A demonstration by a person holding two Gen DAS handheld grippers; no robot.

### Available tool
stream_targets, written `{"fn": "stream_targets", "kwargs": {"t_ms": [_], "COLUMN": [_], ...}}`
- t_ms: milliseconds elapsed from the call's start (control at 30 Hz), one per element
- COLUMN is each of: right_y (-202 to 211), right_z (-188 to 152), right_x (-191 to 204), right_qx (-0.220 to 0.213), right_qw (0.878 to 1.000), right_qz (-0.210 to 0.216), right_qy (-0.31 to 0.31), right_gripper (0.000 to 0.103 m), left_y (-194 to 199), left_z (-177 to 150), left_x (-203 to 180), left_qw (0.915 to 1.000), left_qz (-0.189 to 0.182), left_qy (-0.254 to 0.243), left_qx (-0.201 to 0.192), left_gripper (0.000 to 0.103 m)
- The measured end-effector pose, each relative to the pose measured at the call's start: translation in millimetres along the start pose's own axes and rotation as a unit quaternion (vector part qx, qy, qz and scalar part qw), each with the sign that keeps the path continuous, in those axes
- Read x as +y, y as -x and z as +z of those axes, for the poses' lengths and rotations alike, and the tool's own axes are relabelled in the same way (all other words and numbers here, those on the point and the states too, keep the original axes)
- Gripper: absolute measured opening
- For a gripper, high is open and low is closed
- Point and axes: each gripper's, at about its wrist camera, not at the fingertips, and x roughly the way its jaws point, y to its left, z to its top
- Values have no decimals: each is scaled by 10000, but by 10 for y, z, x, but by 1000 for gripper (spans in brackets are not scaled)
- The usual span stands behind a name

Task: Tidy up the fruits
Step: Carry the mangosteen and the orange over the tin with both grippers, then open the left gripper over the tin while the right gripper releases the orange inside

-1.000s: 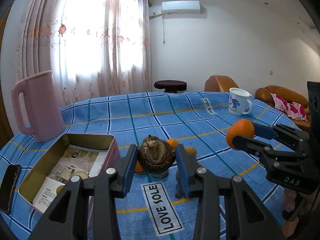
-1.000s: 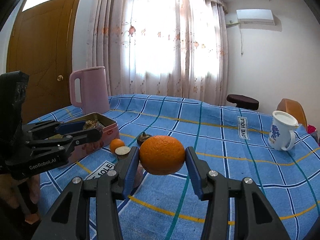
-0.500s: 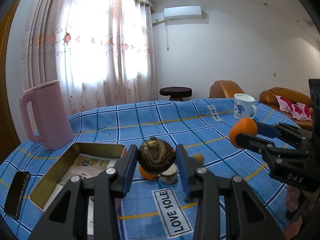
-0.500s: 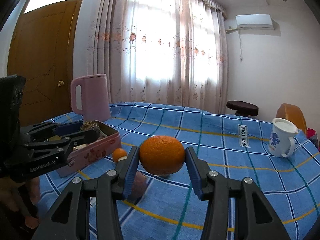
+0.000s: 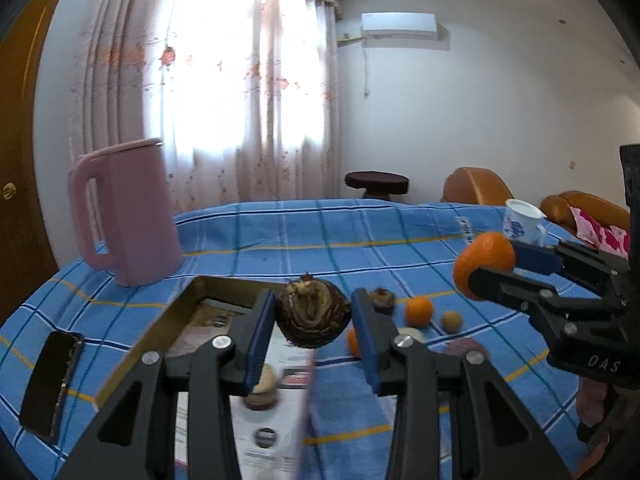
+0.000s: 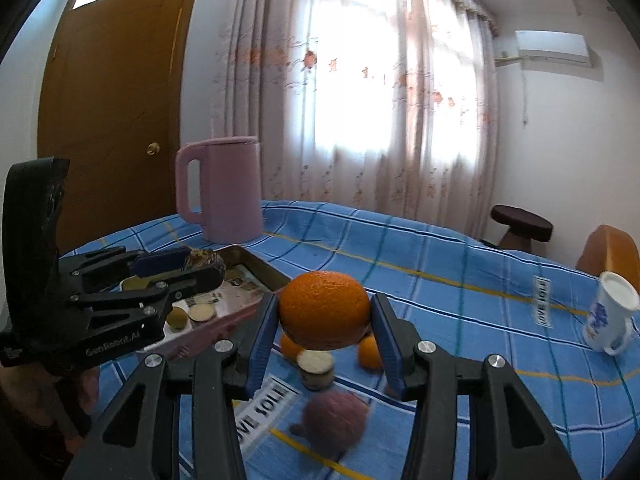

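The left tongs squeeze a brown fruit over the tin and the right tongs squeeze an orange above the bench, so next both probably go down into the tin.
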Motion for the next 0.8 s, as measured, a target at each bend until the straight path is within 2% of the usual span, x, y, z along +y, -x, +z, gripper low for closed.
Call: {"fn": "stream_targets", "kwargs": {"t_ms": [333, 533, 800], "right_y": [-618, -932, -1302], "right_z": [171, 199, 180], "right_x": [364, 593, 698], "right_qx": [494, 762, 1188], "right_qw": [9972, 9947, 9903], "right_qz": [566, 665, 709], "right_qy": [-2, 188, 91], "right_gripper": [49, 49, 49], "left_y": [-214, -377, -521], "left_z": [17, -3, -6], "left_x": [618, 809, 950], "left_qw": [9983, 9963, 9941], "left_qz": [251, 258, 322], "left_qy": [367, 473, 453], "left_qx": [381, 672, 929], "left_gripper": [40, 40, 40]}}
